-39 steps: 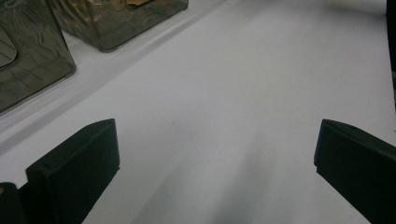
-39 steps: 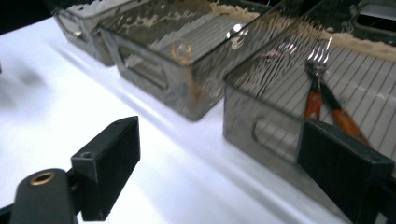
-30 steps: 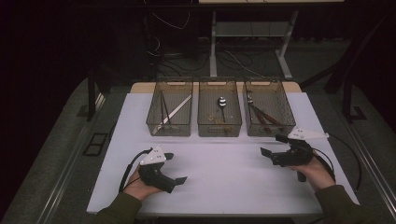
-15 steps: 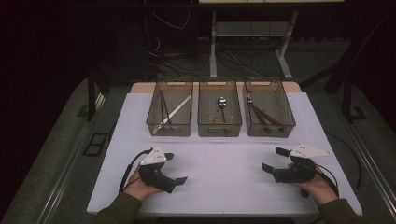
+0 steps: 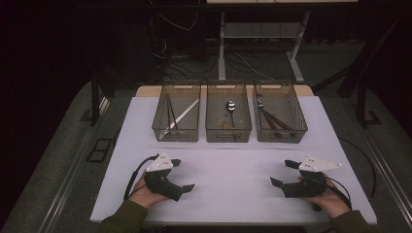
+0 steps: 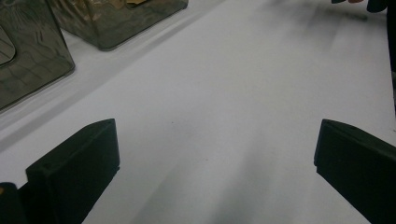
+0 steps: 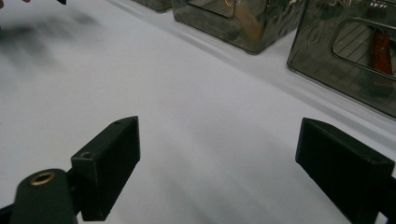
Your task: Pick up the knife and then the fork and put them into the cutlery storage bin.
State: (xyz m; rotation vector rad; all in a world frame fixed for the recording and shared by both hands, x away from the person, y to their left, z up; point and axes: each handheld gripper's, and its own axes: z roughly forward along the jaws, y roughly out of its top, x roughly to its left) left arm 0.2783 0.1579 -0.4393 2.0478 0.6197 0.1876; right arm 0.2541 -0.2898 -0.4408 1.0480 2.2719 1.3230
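High view: we hold the left gripper [image 5: 177, 174] near the bench's [image 5: 233, 165] front left corner and the right gripper [image 5: 286, 173] near its front right corner, both low over the white top. Each has its jaws apart with nothing between them. Three bins stand in a row along the far edge: the left bin [image 5: 176, 131] with long thin utensils, the middle bin [image 5: 228, 132] with a spoon [image 5: 231, 106], the right bin [image 5: 281, 130] with dark-handled cutlery [image 5: 272, 118]. All of it sits well apart from both grippers, so we judge this a resting stance with the reach not yet begun. To do it well, we should pick one bin, come in from above its open top, keep the jaws wide until they straddle a single handle, and avoid catching the bin wall.

Left gripper view: the jaws stand wide over bare bench, with two bins at the upper left.

Right gripper view: again wide jaws over bare bench, with bins along the top; a red-brown handle [image 7: 382, 46] shows through the wall of the nearest one.

Against the frame a second ago, the right gripper has drawn back from the bins toward the front edge and sunk slightly; the left one stays put, and the bins' contents are unchanged.
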